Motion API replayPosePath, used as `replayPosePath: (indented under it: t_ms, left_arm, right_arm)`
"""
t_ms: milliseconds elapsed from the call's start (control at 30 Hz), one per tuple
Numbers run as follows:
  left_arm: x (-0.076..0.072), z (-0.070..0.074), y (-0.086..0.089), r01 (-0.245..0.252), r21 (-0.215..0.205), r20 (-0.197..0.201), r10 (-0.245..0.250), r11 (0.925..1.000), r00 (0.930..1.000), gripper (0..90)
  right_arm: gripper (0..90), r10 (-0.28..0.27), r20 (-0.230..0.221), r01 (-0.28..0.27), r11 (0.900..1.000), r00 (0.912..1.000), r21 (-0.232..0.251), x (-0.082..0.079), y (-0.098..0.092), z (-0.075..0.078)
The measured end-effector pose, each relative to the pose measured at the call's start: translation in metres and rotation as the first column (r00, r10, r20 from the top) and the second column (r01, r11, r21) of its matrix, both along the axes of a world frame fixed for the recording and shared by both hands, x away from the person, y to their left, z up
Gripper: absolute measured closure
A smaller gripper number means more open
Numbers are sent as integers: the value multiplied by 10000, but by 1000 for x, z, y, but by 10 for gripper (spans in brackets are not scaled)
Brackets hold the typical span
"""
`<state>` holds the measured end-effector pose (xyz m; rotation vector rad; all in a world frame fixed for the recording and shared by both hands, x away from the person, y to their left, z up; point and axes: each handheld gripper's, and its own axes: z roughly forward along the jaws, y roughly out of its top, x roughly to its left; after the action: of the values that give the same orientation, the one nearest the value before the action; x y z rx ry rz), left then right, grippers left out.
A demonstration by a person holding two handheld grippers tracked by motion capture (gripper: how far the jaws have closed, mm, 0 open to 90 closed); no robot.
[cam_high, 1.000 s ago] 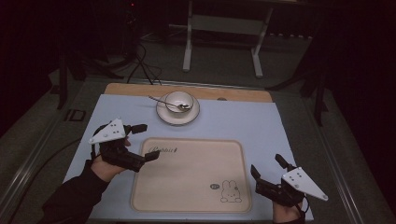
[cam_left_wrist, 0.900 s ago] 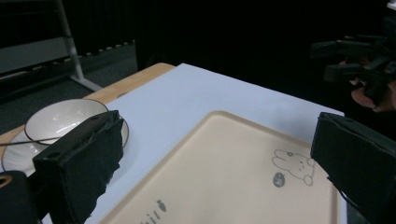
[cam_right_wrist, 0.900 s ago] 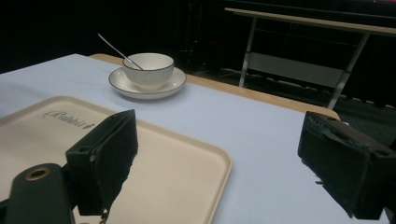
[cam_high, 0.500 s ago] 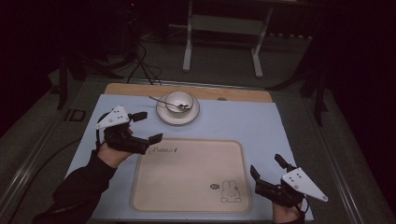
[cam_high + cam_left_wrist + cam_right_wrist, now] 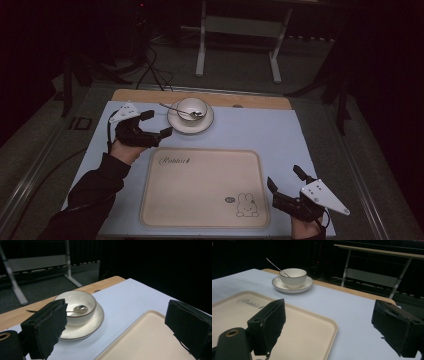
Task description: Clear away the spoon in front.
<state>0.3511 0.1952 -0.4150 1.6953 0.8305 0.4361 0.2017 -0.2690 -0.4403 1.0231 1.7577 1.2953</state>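
Note:
A white bowl [image 5: 192,108] with a spoon [image 5: 179,110] in it sits on a saucer [image 5: 190,122] at the far middle of the pale blue mat. My left gripper [image 5: 157,123] is open just left of the saucer, with nothing between its jaws. In the left gripper view the bowl [image 5: 76,305] and spoon [image 5: 79,309] lie close ahead, past the left jaw. A beige tray [image 5: 203,187] with a rabbit print lies in the near middle. My right gripper [image 5: 285,179] is open off the tray's near right corner, empty. The right gripper view has the bowl [image 5: 292,276] far off.
The pale blue mat [image 5: 260,132] covers a wooden table whose far edge [image 5: 250,101] shows beyond the saucer. A metal stand [image 5: 237,30] and cables are on the dark floor behind the table. Bare mat lies right of the saucer.
My left gripper has moved forward and to the right, from beside the tray's far left corner to just left of the saucer. The right gripper has stayed put.

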Motion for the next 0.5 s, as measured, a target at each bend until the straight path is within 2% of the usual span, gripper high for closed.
replayPosePath:
  t_ms: [233, 333, 500]
  left_arm:
    - [19, -18, 2, -484, 34, -377, 485, 9988, 9981, 71]
    - [28, -26, 3, -775, -75, -596, 769, 9970, 9953, 71]
    - [40, -37, 3, -1005, -473, -1037, 952, 9938, 9900, 71]
  right_arm:
    - [121, 76, -15, -76, 10000, 10000, -9, 0, 0, 0]
    - [120, 112, -48, -113, 9999, 9999, -22, 0, 1, -1]
    - [121, 120, -55, -120, 9999, 9999, 4, 0, 0, -1]
